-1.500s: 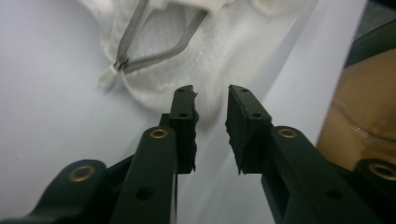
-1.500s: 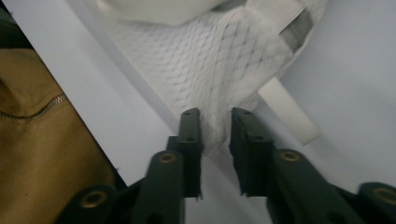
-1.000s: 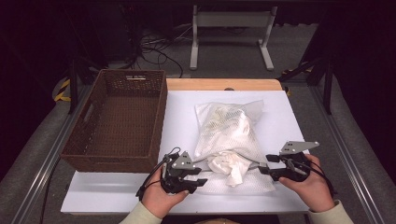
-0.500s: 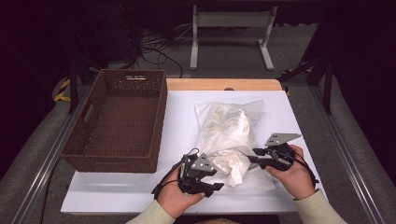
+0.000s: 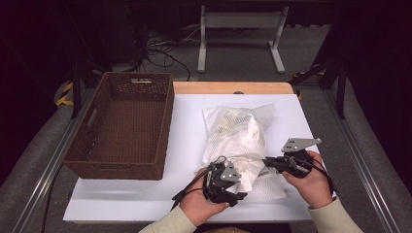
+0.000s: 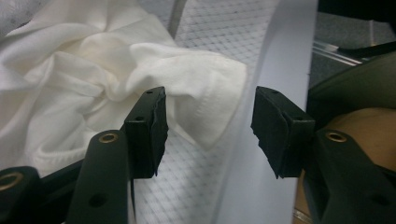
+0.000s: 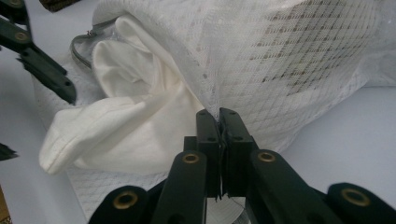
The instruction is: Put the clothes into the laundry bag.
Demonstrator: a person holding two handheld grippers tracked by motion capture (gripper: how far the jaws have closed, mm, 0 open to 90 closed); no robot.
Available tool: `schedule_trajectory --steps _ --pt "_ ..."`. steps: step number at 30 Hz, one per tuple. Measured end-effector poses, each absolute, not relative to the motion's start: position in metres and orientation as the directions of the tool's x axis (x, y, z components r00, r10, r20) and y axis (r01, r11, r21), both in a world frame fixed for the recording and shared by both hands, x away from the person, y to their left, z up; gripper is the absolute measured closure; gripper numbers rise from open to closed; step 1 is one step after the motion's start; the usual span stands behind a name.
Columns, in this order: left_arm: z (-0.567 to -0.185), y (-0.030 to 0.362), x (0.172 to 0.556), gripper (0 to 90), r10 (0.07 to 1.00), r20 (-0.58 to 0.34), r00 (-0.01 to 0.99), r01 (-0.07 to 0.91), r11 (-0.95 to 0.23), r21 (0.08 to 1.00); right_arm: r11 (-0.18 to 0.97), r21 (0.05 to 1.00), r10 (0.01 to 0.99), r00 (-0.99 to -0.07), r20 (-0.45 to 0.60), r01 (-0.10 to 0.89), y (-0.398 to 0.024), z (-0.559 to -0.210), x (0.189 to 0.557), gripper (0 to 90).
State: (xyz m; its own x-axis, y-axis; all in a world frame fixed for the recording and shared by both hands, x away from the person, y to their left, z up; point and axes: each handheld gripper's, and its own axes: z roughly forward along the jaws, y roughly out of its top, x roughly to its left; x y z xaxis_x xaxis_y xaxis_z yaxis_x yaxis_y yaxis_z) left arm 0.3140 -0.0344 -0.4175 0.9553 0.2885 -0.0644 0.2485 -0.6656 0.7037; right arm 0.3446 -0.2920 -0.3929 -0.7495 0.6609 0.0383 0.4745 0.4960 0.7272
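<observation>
At the near counter (image 5: 145,204) edge, keep the right claw (image 7: 219,122) clenched on the mesh bag (image 7: 289,51) while the released left claw (image 6: 208,128) closes squarely on the white cloth (image 6: 84,79).

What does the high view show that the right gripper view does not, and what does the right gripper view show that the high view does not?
High view alone: the brown wicker basket left of the mesh laundry bag, the whole white table top, and the person's two hands.

Right gripper view alone: the right hand-held gripper with its jaws shut on the bag's mesh edge, seen close.

Both: the mesh bag, the white cloth coming out of its open end, and the left hand-held gripper near that cloth.
</observation>
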Motion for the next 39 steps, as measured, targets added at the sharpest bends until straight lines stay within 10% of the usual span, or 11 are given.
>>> schedule_trajectory --steps 9,16,39 --pt "-0.437 -0.054 0.333 53.4 0.310 0.009 0.951 0.235 -0.739 0.631 0.500 0.724 0.657 -0.753 0.042 0.476 -0.292 -0.392 0.343 87.8" --pt "-0.439 -0.059 0.339 84.6 0.324 0.066 0.944 0.222 -0.769 0.600 0.493 0.727 0.658 -0.752 0.049 0.478 -0.294 -0.388 0.338 88.1" --pt "-0.428 -0.067 0.376 86.8 0.426 0.204 0.881 0.212 -0.743 0.635 0.486 0.723 0.632 -0.769 0.098 0.491 -0.305 -0.377 0.324 89.1"
